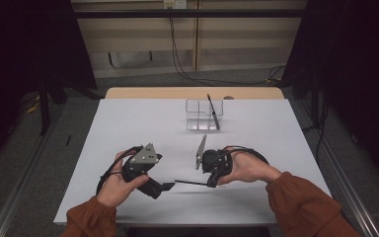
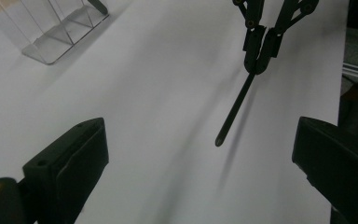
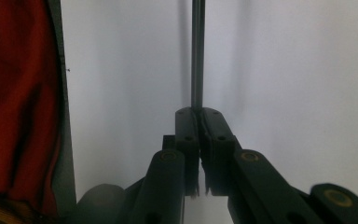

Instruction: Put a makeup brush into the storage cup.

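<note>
Left gripper (image 2: pixel 205 154): jaws wide apart, empty, facing pen | right gripper (image 3: pixel 199 116): clamped on black pen (image 2: pixel 235 109) held above white table (image 1: pixel 128 123) | step: carrying | next: likely drop upright into clear holder (image 1: pixel 200 114), beside second pen (image 1: pixel 213 112).

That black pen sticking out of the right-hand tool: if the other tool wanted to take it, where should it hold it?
Probably on the bare middle of the black pen, ahead of the right hand-held gripper clamped on its end. The shaft hangs free above the white table, pointing toward the left hand-held gripper, whose jaws stand wide open. Come in from the free tip's side, jaws straddling the shaft.
</note>
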